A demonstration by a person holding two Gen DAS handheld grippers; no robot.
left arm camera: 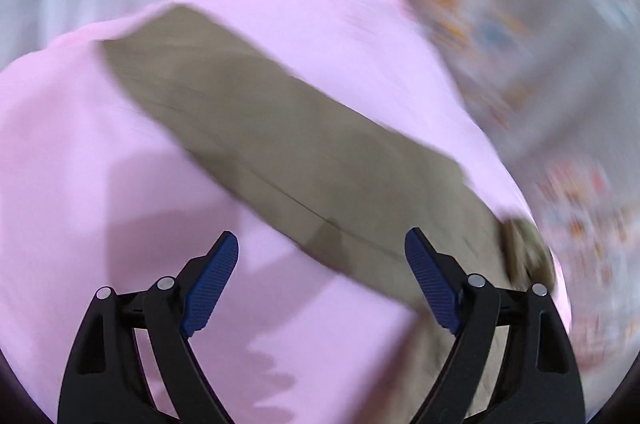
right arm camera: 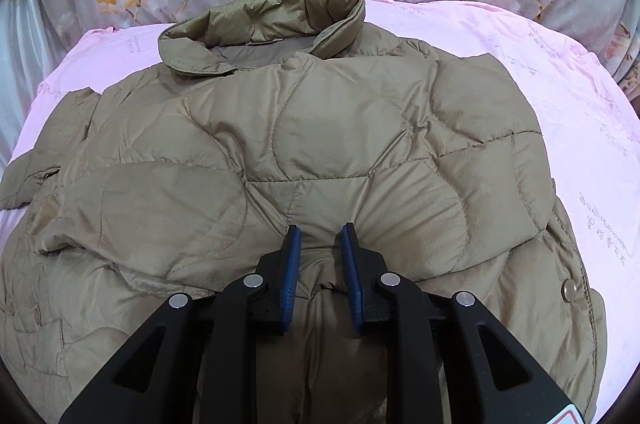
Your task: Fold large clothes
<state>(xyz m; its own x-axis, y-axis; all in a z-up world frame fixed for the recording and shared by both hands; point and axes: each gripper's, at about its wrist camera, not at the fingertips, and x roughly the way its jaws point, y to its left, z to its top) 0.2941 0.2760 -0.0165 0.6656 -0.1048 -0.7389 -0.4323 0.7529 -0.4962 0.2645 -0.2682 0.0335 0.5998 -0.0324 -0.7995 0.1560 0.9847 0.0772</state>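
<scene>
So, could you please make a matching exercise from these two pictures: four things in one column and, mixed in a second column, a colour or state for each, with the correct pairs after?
Things:
1. left gripper
2. right gripper
3. jacket collar
4. sheet

Colour or state:
a. pink, spread under the jacket
b. turned up at the far end of the khaki quilted jacket
c. jaws wide apart, nothing between the pads
d. jaws narrow, pinching a fold of the jacket

Pairs: 1-c, 2-d, 3-b, 4-a
</scene>
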